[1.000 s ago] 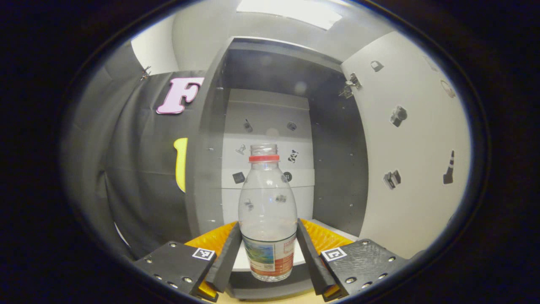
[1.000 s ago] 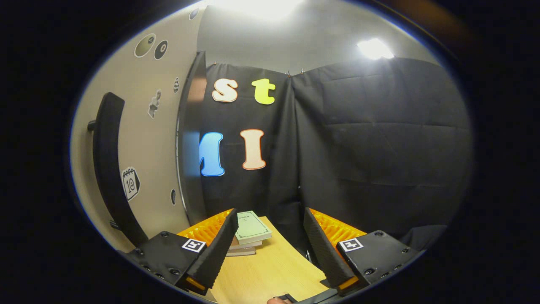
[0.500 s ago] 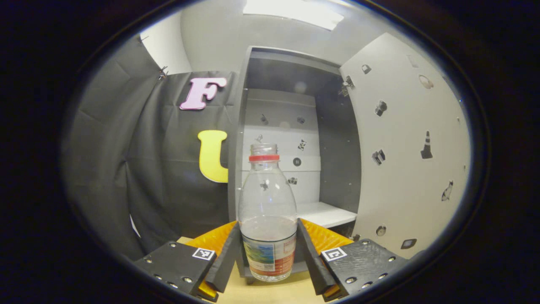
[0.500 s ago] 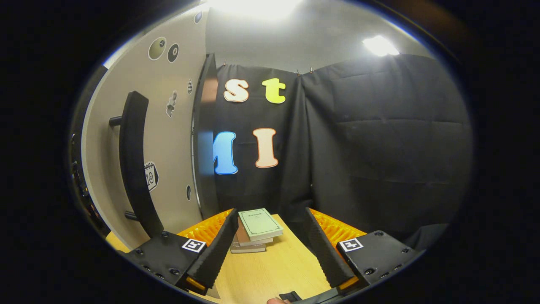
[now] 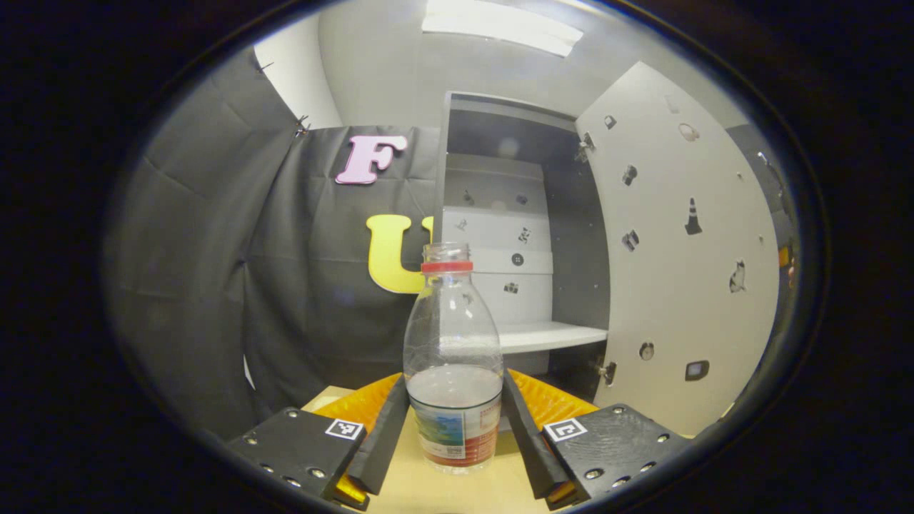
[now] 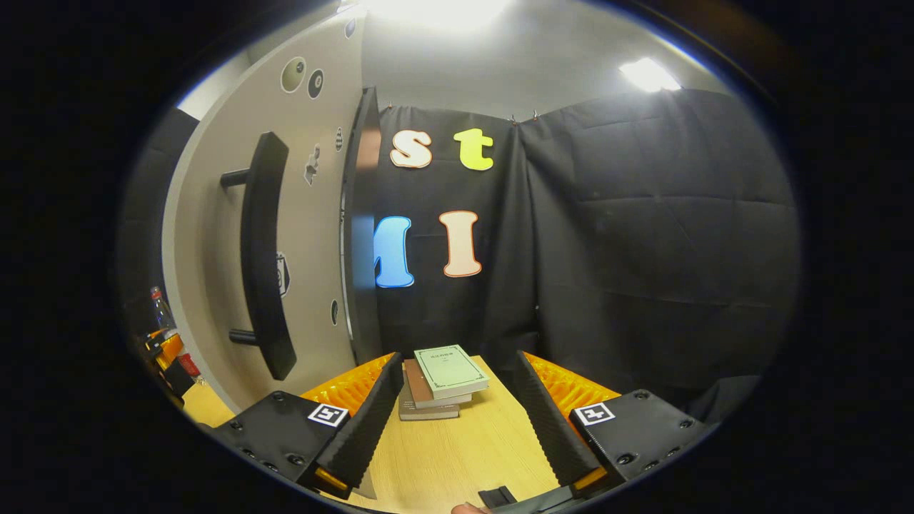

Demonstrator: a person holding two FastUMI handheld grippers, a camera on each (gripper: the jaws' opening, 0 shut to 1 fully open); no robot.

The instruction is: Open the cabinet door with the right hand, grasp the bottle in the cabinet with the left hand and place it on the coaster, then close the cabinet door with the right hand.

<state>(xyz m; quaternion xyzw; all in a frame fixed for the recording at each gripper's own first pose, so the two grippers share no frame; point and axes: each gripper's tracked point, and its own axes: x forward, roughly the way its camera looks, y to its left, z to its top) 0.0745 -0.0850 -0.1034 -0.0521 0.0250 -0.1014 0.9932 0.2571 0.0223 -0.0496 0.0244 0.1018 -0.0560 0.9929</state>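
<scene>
Plainly the carrying step is in hand: the left tool (image 5: pixel 453 428) is clamped on the bottle (image 5: pixel 453 357), both fingers pressing its labelled lower body, and holds it upright, out of the cabinet (image 5: pixel 510 235) and over the bench (image 5: pixel 457 489) in front of it. The door (image 5: pixel 678 271) stands wide open. The right tool (image 6: pixel 453 414) waits with its fingers apart and nothing between them, near the door's handle (image 6: pixel 264 250), with a stack of books (image 6: pixel 439 382) at the bench's far edge. Next, I judge, the bottle must be lowered level onto the coaster, which I cannot make out. Whether the bottle's base touches the bench is hard to tell.
</scene>
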